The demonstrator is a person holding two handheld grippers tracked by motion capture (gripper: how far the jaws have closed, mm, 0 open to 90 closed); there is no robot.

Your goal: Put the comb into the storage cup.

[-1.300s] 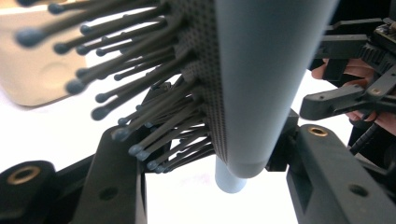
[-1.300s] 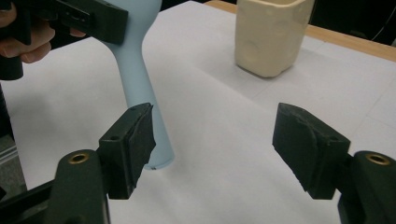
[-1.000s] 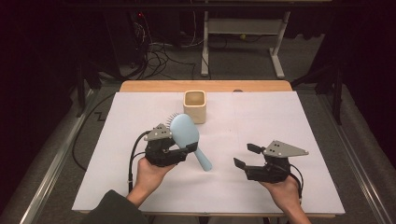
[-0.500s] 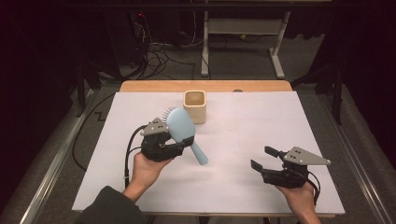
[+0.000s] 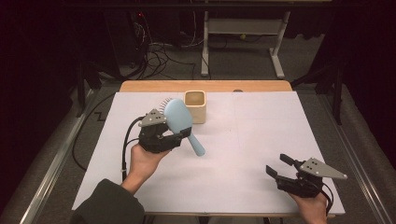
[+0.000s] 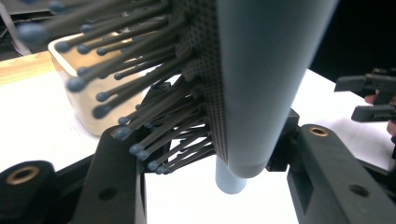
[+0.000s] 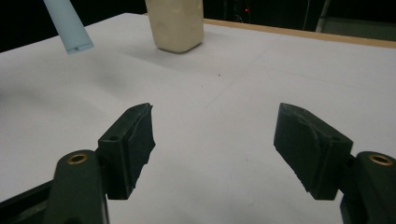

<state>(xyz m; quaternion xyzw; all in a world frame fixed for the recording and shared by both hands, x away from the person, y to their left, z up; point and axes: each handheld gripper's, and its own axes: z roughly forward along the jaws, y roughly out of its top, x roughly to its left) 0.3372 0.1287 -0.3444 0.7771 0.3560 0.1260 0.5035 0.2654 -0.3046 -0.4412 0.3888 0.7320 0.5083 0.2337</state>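
hairbrush (image 5: pixel 179 120): pale blue, lifted off the bench, left of centre, handle slanting down to the right
left hand-held gripper (image 5: pixel 180 136): mine, clenched on hairbrush at the neck
cup (image 5: pixel 195 106): beige, just behind brush, far centre
right hand-held gripper (image 5: pixel 279 166): mine, released, holding nothing, near right corner
bench (image 5: pixel 261 130): white sheet

The brush (image 5: pixel 178 122) is pale blue, with an oval head and a short round handle. Its dark bristles, each tipped with a small ball, stand out from a grey perforated pad. It is lifted off the table, tilted, head up and just left of the cup (image 5: pixel 195 106), bristles facing away, handle slanting down and away from the cup.
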